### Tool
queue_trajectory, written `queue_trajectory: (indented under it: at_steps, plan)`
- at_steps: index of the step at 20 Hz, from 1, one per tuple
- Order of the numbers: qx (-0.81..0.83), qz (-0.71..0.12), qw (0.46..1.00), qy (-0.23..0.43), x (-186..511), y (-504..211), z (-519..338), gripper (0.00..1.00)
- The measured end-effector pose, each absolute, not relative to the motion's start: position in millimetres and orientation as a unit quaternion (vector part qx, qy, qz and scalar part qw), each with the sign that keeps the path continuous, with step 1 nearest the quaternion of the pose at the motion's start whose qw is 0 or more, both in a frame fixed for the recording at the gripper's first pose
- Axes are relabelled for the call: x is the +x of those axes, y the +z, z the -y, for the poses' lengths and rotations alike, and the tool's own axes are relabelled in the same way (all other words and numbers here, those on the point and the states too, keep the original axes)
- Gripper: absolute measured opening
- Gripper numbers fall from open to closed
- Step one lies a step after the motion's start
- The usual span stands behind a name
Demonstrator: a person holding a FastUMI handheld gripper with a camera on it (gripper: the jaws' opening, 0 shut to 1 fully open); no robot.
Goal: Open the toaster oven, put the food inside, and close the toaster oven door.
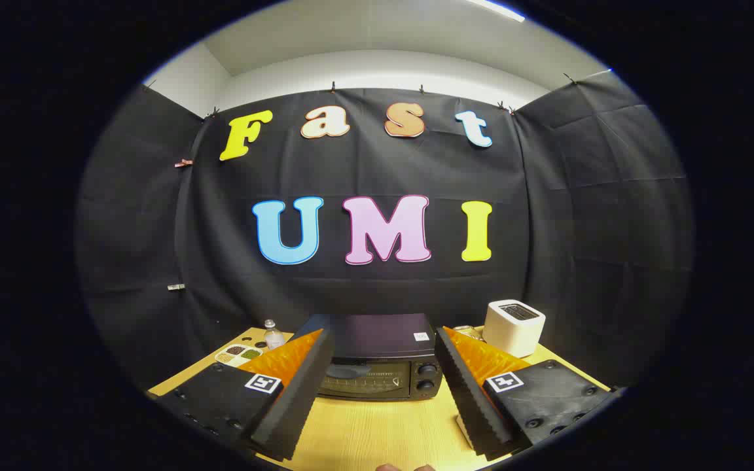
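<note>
A black toaster oven (377, 366) stands on the wooden table (377, 432) straight ahead, beyond my fingers. Its glass door is shut, with two knobs (427, 377) on its right side. My gripper (380, 386) is open wide, its black-padded fingers (298, 392) apart on either side of the oven and nothing between them. A divided tray of food (239, 354) lies on the table to the left of the oven, partly hidden behind the left finger.
A small clear bottle (273, 335) stands just behind the food tray. A white pop-up toaster (514, 327) sits to the right of the oven. A glass jar (467, 332) peeks out between oven and toaster. Fingertips of a hand (406, 467) show at the near table edge.
</note>
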State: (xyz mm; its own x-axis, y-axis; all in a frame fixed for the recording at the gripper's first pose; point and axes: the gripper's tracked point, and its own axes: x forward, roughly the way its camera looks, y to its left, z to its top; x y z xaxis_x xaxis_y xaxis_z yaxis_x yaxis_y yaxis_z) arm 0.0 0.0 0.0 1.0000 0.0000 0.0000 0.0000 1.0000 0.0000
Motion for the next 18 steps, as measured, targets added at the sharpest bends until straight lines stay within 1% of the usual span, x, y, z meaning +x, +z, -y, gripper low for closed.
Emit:
queue_trajectory:
  at_steps: [9, 18]
  plan:
    - [-0.007, 0.002, 1.0, -0.01, 0.0, -1.3, 7.9, 0.97]
    - [-0.015, 0.0, 1.0, 0.003, 1.2, -7.1, -8.4, 0.97]
